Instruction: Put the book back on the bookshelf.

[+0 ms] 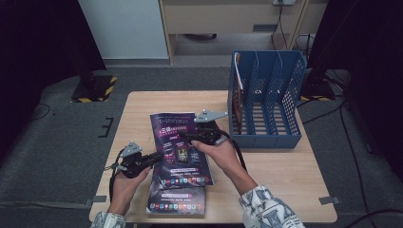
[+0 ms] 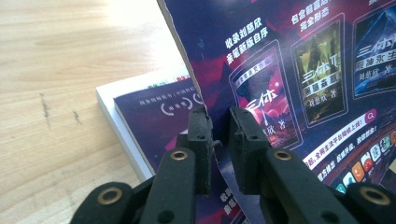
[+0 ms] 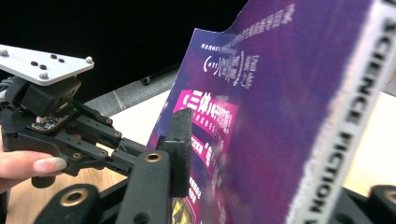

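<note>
High view: at centre frame, a purple magazine (image 1: 179, 147) lies over a second copy (image 1: 177, 199) on the table (image 1: 280, 166). Left gripper (image 1: 159, 156) is clamped on its edge; right gripper (image 1: 183, 136) has jaws apart around its spine. Handover looks underway; next, probably lifting toward the blue file rack (image 1: 266, 102), upper right.

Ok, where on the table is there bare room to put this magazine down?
Bare wood lies left of the lifted magazine, out to the table edge, and along the near right, below the blue file rack. The middle is crowded: a second magazine lies there beneath both claws.
</note>
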Tool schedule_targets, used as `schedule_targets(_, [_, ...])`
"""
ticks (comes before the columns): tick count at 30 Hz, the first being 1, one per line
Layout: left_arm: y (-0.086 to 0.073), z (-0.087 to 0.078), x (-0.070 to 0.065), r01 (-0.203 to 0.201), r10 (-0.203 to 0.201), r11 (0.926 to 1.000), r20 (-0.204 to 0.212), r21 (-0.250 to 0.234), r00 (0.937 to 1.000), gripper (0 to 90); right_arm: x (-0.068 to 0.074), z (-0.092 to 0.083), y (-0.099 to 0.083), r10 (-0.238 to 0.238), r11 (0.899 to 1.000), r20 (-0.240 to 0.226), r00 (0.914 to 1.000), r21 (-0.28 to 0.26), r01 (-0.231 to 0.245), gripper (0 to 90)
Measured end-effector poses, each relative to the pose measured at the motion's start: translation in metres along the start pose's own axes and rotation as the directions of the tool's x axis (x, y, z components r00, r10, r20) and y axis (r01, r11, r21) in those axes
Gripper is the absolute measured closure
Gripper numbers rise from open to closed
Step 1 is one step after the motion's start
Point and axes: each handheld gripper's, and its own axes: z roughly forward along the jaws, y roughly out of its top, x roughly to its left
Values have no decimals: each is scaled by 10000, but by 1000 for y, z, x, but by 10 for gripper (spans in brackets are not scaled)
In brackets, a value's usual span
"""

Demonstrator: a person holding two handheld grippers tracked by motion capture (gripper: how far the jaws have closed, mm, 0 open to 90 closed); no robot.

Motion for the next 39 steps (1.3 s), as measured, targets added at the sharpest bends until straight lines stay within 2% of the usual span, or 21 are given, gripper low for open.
schedule_targets(8, [4,-6,-3,-297,290,9984,-149,-477,9995,794,-1,-5,9,-87,9999,-210,9997,-142,84,640])
schedule_targets(16, [5,-7,-4,-384,374,9982,-228,-465,9990,794,-2,-8,11,-122,9997,-236,9996,-224,117,748])
schedule_targets(22, [6,-8,-5,-452,437,9974,-282,-559,9986,795,2,-9,16,-321,9995,-507,9982,-37,319,681])
schedule_targets(29, [6,-10,-3,-478,464,9961,-210,-744,9987,798,3,-6,18,-262,9996,-711,9971,113,271,677])
schedule_targets(33, [6,-10,-3,-443,432,9961,-160,-767,9989,797,5,-6,17,-431,9990,-520,9977,47,434,799])
schedule_targets(37, [6,-9,-2,-427,415,9963,-173,-740,9990,791,4,-6,15,-391,9991,-127,9992,-154,389,821])
schedule_targets(39, [4,-8,-1,-228,219,9958,-110,-891,9997,771,4,-6,14,-324,9991,-189,9993,-297,318,824])
